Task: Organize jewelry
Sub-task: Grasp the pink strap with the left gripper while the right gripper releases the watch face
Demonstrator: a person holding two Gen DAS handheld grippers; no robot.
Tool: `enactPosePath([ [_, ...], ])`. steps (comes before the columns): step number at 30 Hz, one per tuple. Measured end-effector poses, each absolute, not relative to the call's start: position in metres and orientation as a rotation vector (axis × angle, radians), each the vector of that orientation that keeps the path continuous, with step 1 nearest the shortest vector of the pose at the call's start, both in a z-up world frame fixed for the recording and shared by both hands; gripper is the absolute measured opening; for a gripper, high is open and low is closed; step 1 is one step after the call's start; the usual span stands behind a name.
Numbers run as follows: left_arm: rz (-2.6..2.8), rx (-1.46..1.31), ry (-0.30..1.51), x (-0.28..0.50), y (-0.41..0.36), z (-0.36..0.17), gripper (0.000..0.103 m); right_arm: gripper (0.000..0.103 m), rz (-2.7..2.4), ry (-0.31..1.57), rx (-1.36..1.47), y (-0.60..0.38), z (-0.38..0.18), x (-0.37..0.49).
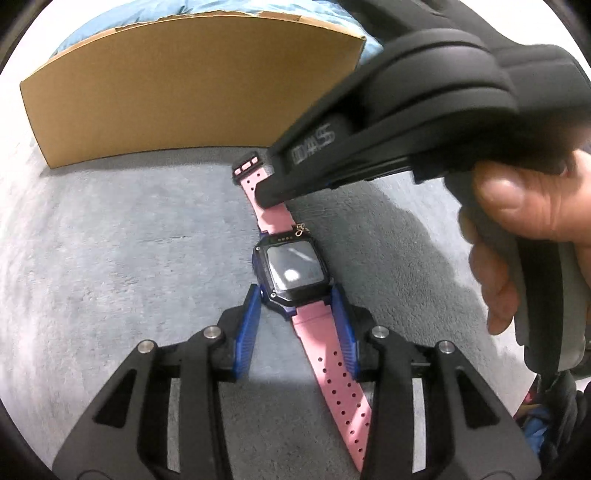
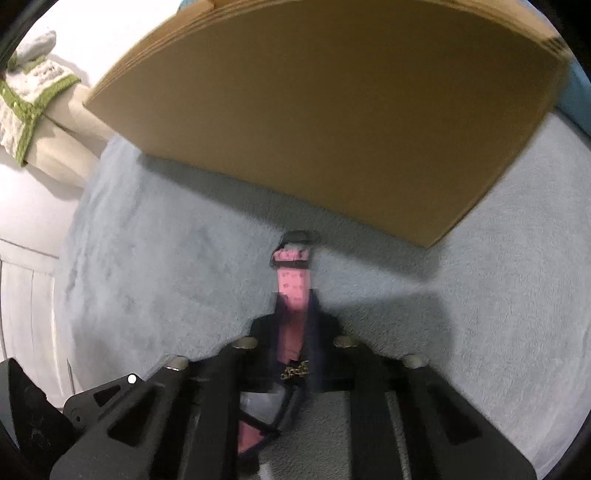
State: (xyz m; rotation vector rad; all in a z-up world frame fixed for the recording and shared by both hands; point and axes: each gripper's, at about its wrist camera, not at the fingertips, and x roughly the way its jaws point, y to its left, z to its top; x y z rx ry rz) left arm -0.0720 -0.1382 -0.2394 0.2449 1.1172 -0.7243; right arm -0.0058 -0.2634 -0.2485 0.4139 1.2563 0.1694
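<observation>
A watch with a dark square case and a pink strap lies on a grey fleece surface. My left gripper has its blue pads against both sides of the case's near end, with the holed strap running back between the fingers. My right gripper comes in from the right and is shut on the far strap just short of the buckle. In the blurred right wrist view, the pink strap runs out from between the shut right gripper. A small gold piece rests where strap meets case.
A brown cardboard box stands just beyond the buckle, with blue fabric behind it. A person's hand holds the right gripper's handle. A folded white and green cloth lies far left on a white floor.
</observation>
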Motion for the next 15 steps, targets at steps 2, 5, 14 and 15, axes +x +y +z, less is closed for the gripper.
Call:
enactPosePath([
  [2,-0.732,0.246,1.114,-0.072,-0.134,-0.237,0.037,0.007,0.165,1.251,0.438,-0.267,-0.244,-0.011],
  [5,-0.728,0.25,1.101,-0.074,-0.126,-0.233,0.037,0.007,0.182,1.212,0.514,-0.272,-0.236,-0.02],
  [14,-0.657,0.25,1.039,-0.063,-0.089,-0.212,0.036,0.008,0.227,1.132,0.552,-0.266,-0.217,-0.039],
  [15,-0.65,0.253,1.032,-0.062,-0.085,-0.211,0.036,0.008,0.225,1.13,0.552,-0.265,-0.216,-0.04],
])
